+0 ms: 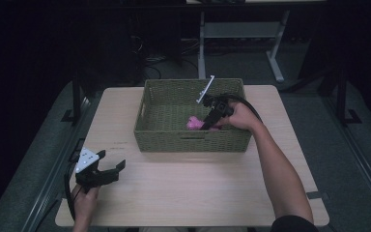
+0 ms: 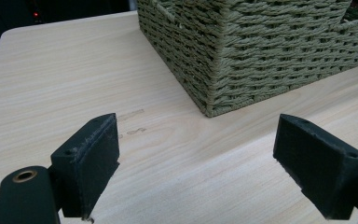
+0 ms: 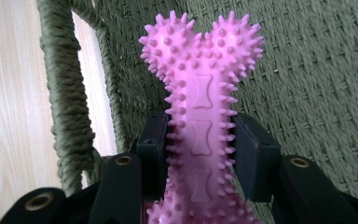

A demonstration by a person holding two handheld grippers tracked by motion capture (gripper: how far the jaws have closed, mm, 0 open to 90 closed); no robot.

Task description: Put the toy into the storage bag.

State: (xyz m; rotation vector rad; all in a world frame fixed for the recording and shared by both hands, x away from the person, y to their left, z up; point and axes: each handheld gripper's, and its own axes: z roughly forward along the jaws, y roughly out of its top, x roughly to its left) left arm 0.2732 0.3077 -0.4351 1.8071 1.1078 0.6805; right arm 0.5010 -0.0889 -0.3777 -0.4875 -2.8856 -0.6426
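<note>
A pink spiky bone-shaped toy [image 3: 200,93] sits clamped by its shaft between the jaws of my right gripper [image 3: 200,154]. In the high view that right gripper [image 1: 208,121] reaches down into the green woven basket [image 1: 169,137], with the pink toy [image 1: 193,123] low inside near the front wall. My left gripper [image 1: 110,170] rests over the table's near left corner, open and holding nothing. In the left gripper view, the left gripper [image 2: 196,163] points at the basket's near corner [image 2: 214,84] across bare wood.
The light wooden table [image 1: 193,188] holds the basket at its middle back. Dark floor and desk legs [image 1: 275,63] lie beyond the far edge. A cable loops from each gripper.
</note>
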